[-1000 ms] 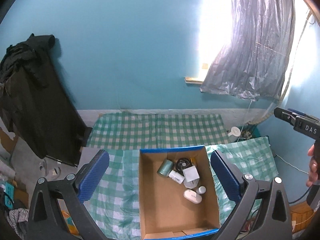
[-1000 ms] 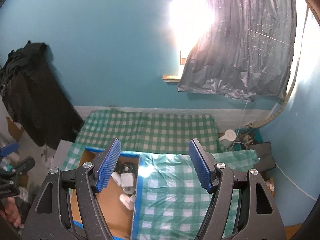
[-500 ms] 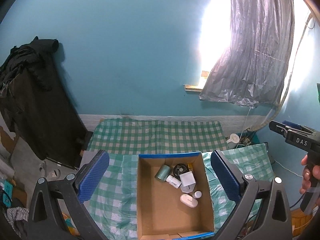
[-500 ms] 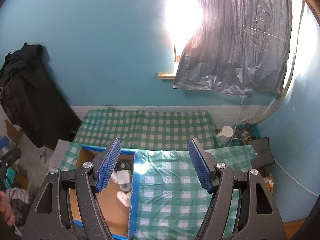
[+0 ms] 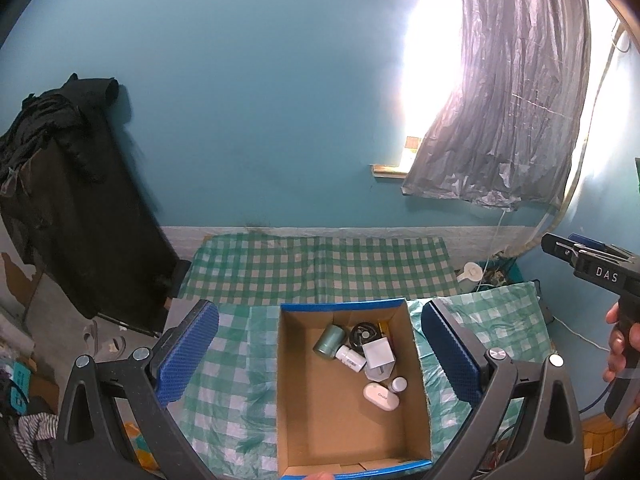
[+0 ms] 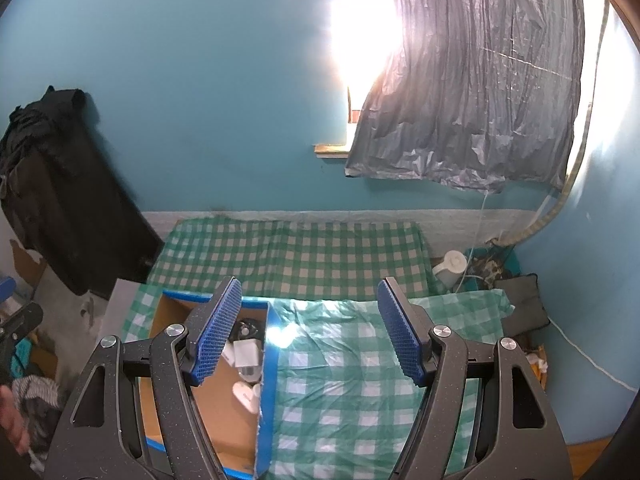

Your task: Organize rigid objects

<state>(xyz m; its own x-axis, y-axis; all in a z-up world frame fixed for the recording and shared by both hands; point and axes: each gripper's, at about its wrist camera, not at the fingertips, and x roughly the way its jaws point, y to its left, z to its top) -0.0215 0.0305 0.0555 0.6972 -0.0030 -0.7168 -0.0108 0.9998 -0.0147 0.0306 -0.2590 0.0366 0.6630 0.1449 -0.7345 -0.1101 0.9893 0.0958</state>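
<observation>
The small rigid objects, a green cylinder (image 5: 329, 343), white cube (image 5: 379, 354) and white oval case (image 5: 381, 396), are lying in the blue-edged cardboard box (image 5: 304, 396) on the green-checked bench (image 5: 224, 392). Both tongs, left (image 5: 320, 356) and right (image 6: 310, 332), are gaping empty, having drifted slightly back from the box; the sorting seems finished.

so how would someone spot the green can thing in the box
Find the open cardboard box with blue-taped edges on the green checked cloth. The items are huddled in its far right corner; the green cylinder lies on its side at the left end of that huddle, the only green piece among white and black ones.
</observation>
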